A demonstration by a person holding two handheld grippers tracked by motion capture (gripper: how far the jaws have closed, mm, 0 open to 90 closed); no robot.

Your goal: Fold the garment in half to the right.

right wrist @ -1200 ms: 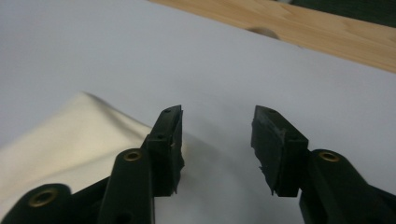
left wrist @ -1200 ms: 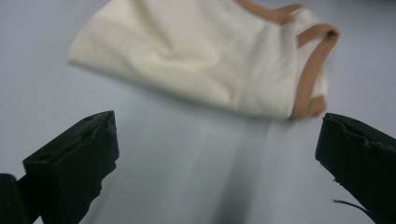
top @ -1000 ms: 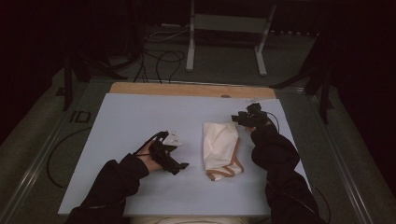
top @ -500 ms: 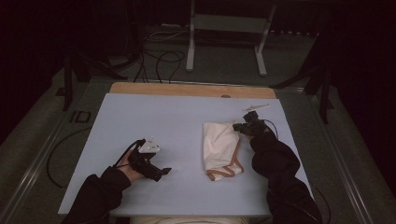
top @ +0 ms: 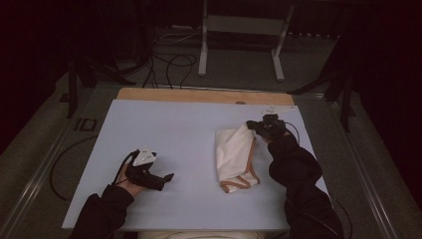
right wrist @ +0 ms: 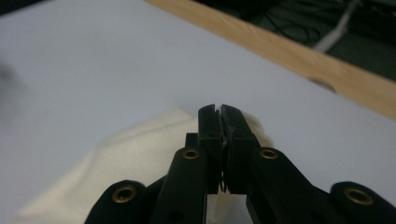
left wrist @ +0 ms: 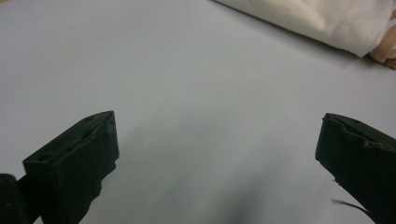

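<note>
Cloth (top: 234, 157) corner pinched in closed right gripper (top: 255, 127): lift slowly, keep pinch firm. Left gripper (top: 166, 178) open, empty, well apart: bring to opposite edge.

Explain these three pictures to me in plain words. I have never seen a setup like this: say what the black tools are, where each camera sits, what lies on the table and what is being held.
A person sits at a table with a pale blue top and holds a two-jaw tool in each hand.

The wide picture comes from a fixed camera above, looking down; the forearms come in from the bottom. The other two come from cameras riding on the tools, looking along their black jaws.

The left hand-held gripper rests low over bare table, jaws wide apart, nothing between them.

On the table lies a folded cream cloth with a tan border. The right hand-held gripper has just closed its jaws on the cloth's far corner, and cream fabric shows pinched between them in its own view.
</note>
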